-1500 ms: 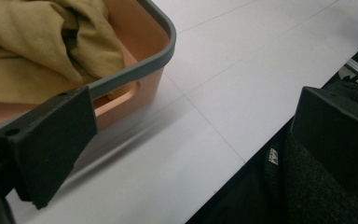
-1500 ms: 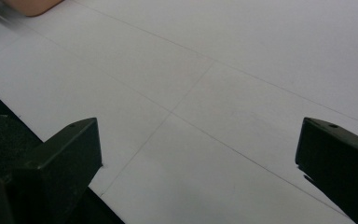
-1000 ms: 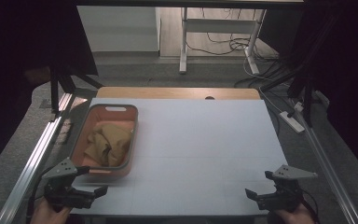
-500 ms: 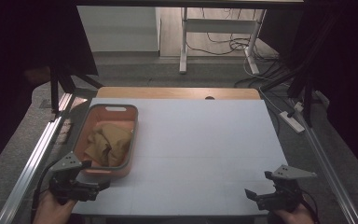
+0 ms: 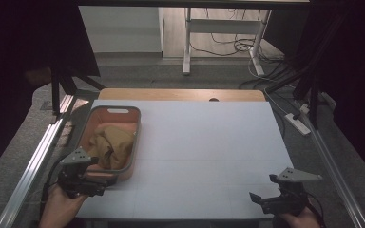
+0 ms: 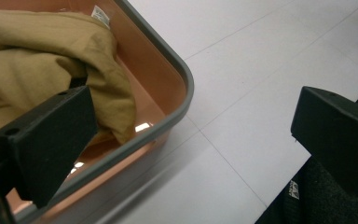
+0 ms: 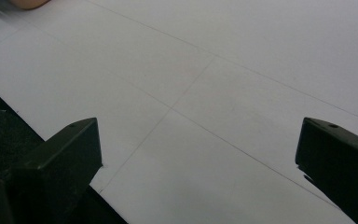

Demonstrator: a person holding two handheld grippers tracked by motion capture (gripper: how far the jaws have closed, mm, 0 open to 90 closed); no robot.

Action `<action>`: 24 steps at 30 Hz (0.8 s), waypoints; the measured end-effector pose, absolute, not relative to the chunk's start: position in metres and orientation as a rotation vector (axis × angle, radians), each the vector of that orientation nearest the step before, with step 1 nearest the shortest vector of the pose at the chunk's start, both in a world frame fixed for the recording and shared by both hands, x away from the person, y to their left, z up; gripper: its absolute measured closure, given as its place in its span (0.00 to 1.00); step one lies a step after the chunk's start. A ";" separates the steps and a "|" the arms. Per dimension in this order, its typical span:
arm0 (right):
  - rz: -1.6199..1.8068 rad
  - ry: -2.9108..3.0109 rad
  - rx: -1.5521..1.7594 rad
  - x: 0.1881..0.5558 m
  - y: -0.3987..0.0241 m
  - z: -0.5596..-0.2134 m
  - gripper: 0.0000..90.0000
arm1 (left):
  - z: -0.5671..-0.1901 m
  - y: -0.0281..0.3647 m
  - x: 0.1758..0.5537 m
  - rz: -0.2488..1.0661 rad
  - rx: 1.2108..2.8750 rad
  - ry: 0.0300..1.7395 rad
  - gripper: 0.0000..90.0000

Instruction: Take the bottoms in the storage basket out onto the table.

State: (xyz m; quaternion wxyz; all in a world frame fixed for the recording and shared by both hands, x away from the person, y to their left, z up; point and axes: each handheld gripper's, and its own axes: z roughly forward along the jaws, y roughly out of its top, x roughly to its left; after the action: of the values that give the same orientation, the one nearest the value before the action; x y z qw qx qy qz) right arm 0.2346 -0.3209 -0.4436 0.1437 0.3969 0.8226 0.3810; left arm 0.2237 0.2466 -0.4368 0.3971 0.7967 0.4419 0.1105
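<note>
1. The left gripper (image 5: 105, 186) hovers at the near corner of the orange basket (image 5: 134, 142). Its jaws stand wide apart and hold nothing. In the left gripper view, one jaw is over the inside of the basket (image 6: 179, 79) and the other is over the white table (image 6: 261, 116), so the rim passes between them.

2. The mustard cloth (image 6: 51, 60) lies crumpled inside the basket, just ahead of the inner jaw and a little to its side. In the high view, the cloth (image 5: 111, 145) covers most of the basket floor.

3. I judge the cloth to be soft and light. It will fold and hang when lifted, and it is not fragile or slippery.

4. A good place to hold is the thick fold nearest to the inner jaw, where several layers bunch together. A pinch on a single thin edge may let the rest drag on the rim.

5. The basket looks like light plastic, so it may shift if the cloth catches on it.

6. The right gripper (image 5: 256, 199) is far to the other side, over bare table (image 7: 214, 70). Its jaws are spread apart too and empty.
</note>
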 end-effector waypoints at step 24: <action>1.094 2.378 1.141 0.235 -0.321 -0.444 0.01 | -0.440 0.237 0.258 0.272 2.054 1.154 0.00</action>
State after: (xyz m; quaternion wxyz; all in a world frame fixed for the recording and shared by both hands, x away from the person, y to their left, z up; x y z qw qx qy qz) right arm 0.2346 -0.3206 -0.4437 0.1426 0.3956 0.8242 0.3793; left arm 0.2575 0.2371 -0.4399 0.3754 0.8027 0.4510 0.1064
